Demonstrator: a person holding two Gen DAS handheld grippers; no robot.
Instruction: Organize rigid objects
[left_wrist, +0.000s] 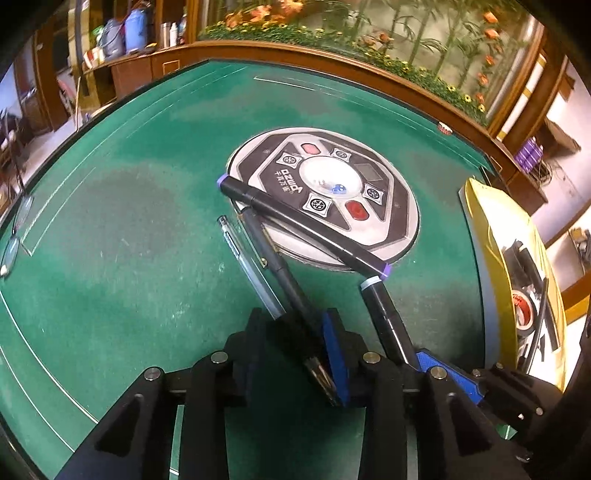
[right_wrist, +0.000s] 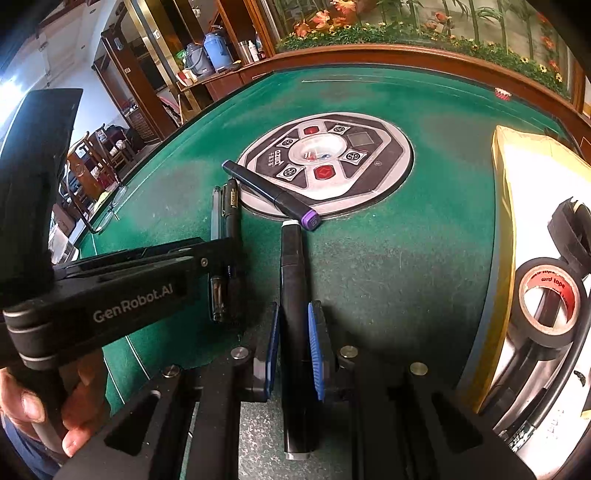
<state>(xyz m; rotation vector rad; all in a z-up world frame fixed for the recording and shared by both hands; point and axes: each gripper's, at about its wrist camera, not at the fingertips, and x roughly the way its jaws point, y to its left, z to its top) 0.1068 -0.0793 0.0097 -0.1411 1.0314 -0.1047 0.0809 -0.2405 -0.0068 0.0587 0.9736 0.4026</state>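
Several pens lie on the green felt table (left_wrist: 129, 221). My left gripper (left_wrist: 295, 328) is shut on a black pen (left_wrist: 280, 269) and a clear ballpoint pen (left_wrist: 243, 266) side by side; both also show in the right wrist view, the black pen (right_wrist: 232, 218) and the clear pen (right_wrist: 216, 218). My right gripper (right_wrist: 293, 332) is shut on a black marker with a white end (right_wrist: 291, 280), which also shows in the left wrist view (left_wrist: 384, 314). A black marker with purple caps (left_wrist: 295, 221) lies across the round centre panel's edge, also in the right wrist view (right_wrist: 269, 192).
A round silver and black control panel (right_wrist: 391, 162) sits in the table's middle. A yellow-rimmed box (right_wrist: 504, 221) at the right holds a roll of black tape (right_wrist: 546, 299) and cables. Eyeglasses (left_wrist: 14, 236) lie at the far left. A wooden rail (left_wrist: 332, 62) borders the table.
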